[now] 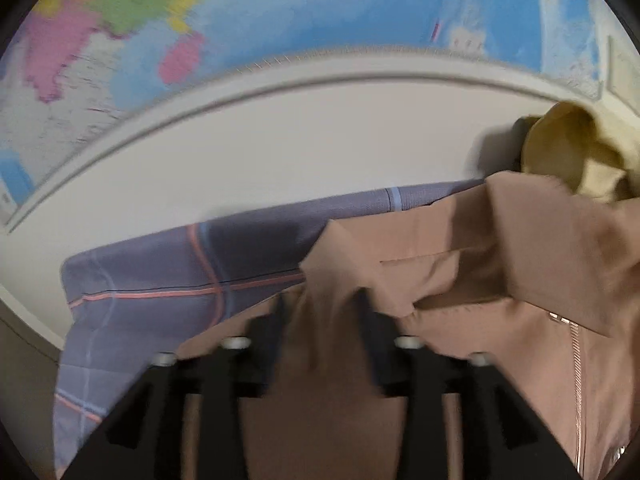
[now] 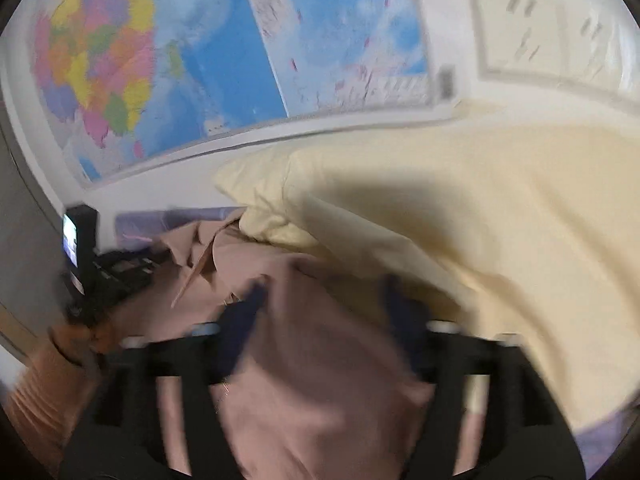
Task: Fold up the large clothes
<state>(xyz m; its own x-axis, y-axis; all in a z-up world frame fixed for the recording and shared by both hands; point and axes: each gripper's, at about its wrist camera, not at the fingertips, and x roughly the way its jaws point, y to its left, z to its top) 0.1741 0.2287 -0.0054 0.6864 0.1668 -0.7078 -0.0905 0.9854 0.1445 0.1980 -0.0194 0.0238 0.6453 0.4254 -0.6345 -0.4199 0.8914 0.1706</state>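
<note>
A large tan-brown jacket [image 1: 460, 272] with a zipper [image 1: 576, 380] lies rumpled on a purple plaid bed sheet [image 1: 168, 280]. My left gripper [image 1: 324, 312] is open, its dark fingers [image 1: 272, 320] spread over the jacket's cloth, one on each side of a fold. In the right wrist view the same jacket [image 2: 312, 360] fills the bottom centre. My right gripper [image 2: 324, 304] is open too, fingers [image 2: 248, 312] wide apart over the cloth. The view is blurred. The left gripper also shows in the right wrist view [image 2: 108, 276], at the jacket's far left.
A pale yellow quilt [image 2: 460, 208] is heaped to the right of the jacket and shows as a yellow lump [image 1: 572, 152] in the left wrist view. A white wall with a coloured world map [image 1: 280, 12] runs behind the bed.
</note>
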